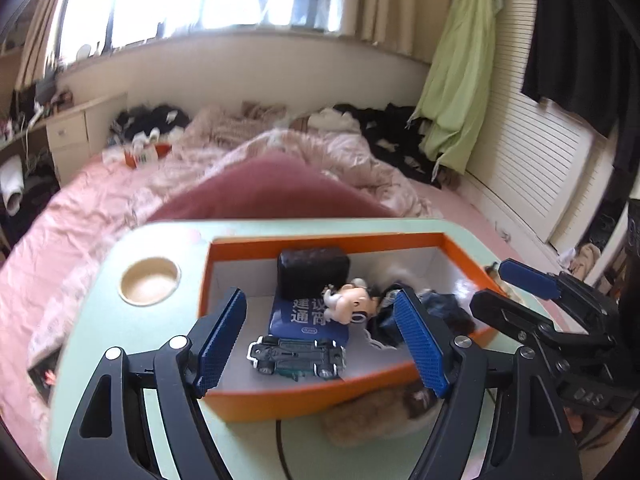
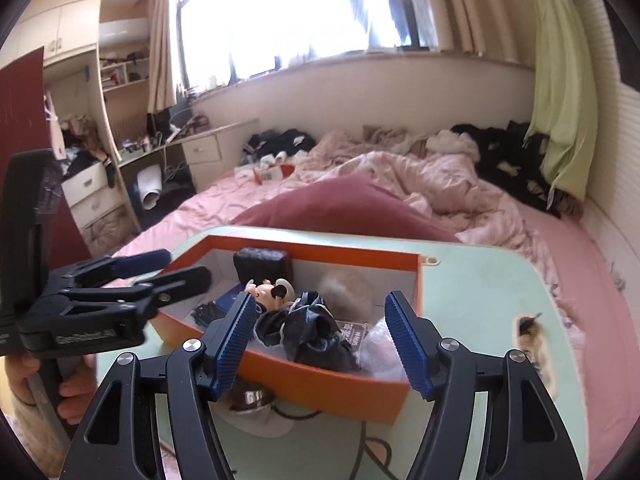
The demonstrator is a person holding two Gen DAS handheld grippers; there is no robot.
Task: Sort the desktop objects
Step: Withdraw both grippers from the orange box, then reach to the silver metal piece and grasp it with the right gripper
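Orange box (image 1: 320,398) near green table's (image 1: 100,280) front edge

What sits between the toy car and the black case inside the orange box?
A blue packet, with a cartoon figurine lying on it; the left wrist view shows this.

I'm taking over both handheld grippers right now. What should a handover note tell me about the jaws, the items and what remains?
Left gripper: jaws open, nothing held, above the orange box.
Right gripper: jaws open, nothing held, over the box's near wall.
In the box: toy car, blue packet, black block, figurine, dark crumpled bag, grey fluffy ball.
Left outside on the green table: a furry item by the box's near wall, and a small furry piece on the right side.
Those likely go in next.
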